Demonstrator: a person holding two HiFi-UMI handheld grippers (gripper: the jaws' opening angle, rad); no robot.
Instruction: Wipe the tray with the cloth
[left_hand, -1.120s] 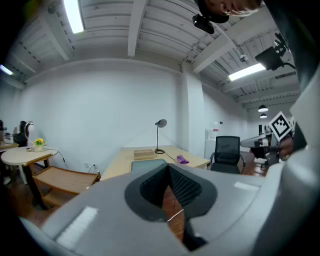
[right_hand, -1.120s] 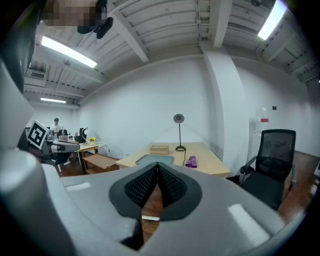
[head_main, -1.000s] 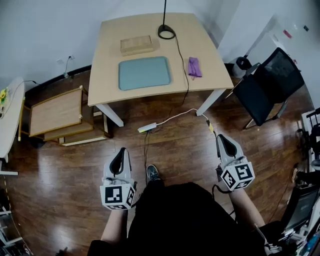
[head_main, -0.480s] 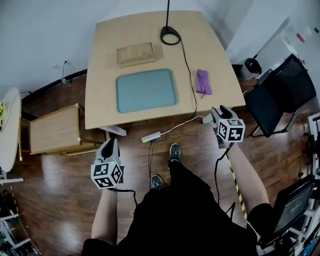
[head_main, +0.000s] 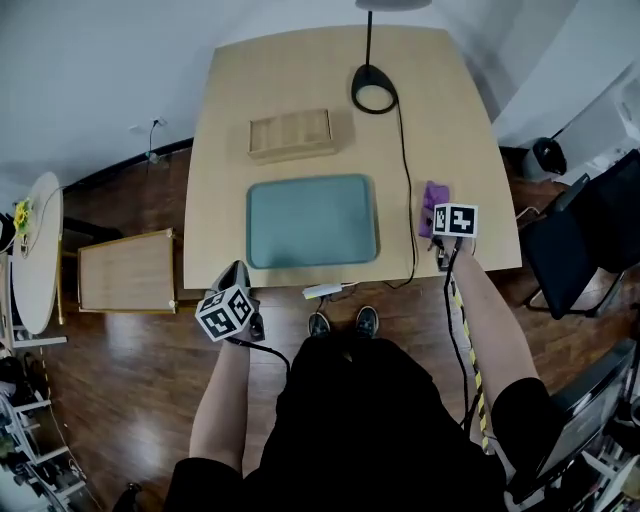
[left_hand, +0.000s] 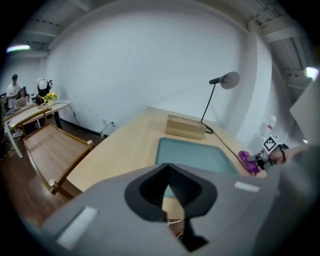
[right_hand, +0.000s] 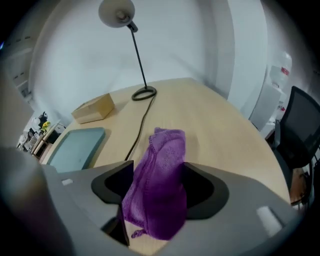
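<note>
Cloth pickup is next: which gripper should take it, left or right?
Right. The right gripper, whose jaws have just been opening, straddles the purple cloth lying right of the tray. The left gripper is shut, at the near edge of the table, across the tray from the cloth.

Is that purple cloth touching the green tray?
Apart. The head view shows the purple cloth lying right of the tray, with bare table and a black cable between them.

This looks like an office: a black office chair (right_hand: 300, 127), a desk lamp (right_hand: 117, 12), a pale wooden table (right_hand: 225, 120).
</note>
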